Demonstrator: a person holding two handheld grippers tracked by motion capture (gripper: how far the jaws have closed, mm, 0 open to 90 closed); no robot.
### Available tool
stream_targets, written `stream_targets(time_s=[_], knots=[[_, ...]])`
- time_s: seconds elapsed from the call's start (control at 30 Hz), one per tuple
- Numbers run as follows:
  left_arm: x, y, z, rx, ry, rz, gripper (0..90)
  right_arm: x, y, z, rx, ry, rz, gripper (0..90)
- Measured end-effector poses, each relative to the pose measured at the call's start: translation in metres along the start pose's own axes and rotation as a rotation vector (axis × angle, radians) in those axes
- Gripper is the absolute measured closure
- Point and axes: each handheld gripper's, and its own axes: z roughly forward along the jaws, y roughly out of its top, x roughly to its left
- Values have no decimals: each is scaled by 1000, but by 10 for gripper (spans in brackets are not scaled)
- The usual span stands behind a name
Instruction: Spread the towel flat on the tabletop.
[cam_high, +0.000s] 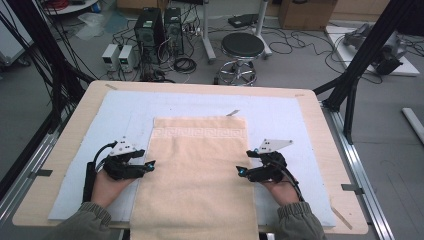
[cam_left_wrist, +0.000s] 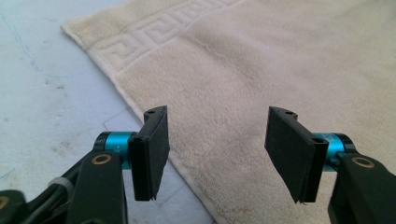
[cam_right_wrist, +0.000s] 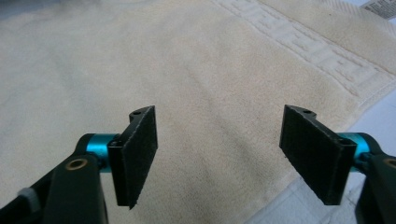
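Observation:
A cream towel (cam_high: 197, 170) with a key-pattern band near its far end lies flat along the middle of the table and hangs over the near edge. My left gripper (cam_high: 150, 165) rests at the towel's left edge, pointing right, its jaws open over the hem with nothing between the pads. At the towel's right edge my right gripper (cam_high: 242, 167) points left, also open and empty. In the left gripper view the towel (cam_left_wrist: 261, 70) spreads beyond the gripper (cam_left_wrist: 217, 149). The right gripper view shows the towel (cam_right_wrist: 187, 74) under that gripper (cam_right_wrist: 219, 154).
A pale blue mat (cam_high: 125, 115) covers the wooden table (cam_high: 320, 125) under the towel. A small label (cam_right_wrist: 380, 7) sticks out at the towel's far corner. Beyond the table stand a black stool (cam_high: 242, 47), computer cases (cam_high: 150, 30) and cables on the floor.

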Motion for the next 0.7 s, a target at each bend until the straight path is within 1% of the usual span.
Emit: stream_targets(time_s=[0.07,0.1,0.27,0.47,0.7], knots=[[1,1,-3,-13,-2,-10,371,0,1,0,-12,-8,2,242],[1,1,-3,-26,-1,-22,365,0,1,-1,-14,-10,2,235],[2,1,-6,-39,-6,-34,348,0,1,-1,-14,-17,4,222],[0,1,-7,-32,-9,-23,343,-2,2,-1,-18,-24,-7,219],[0,1,-6,-31,-15,-24,338,-2,2,0,-13,-26,-8,219]])
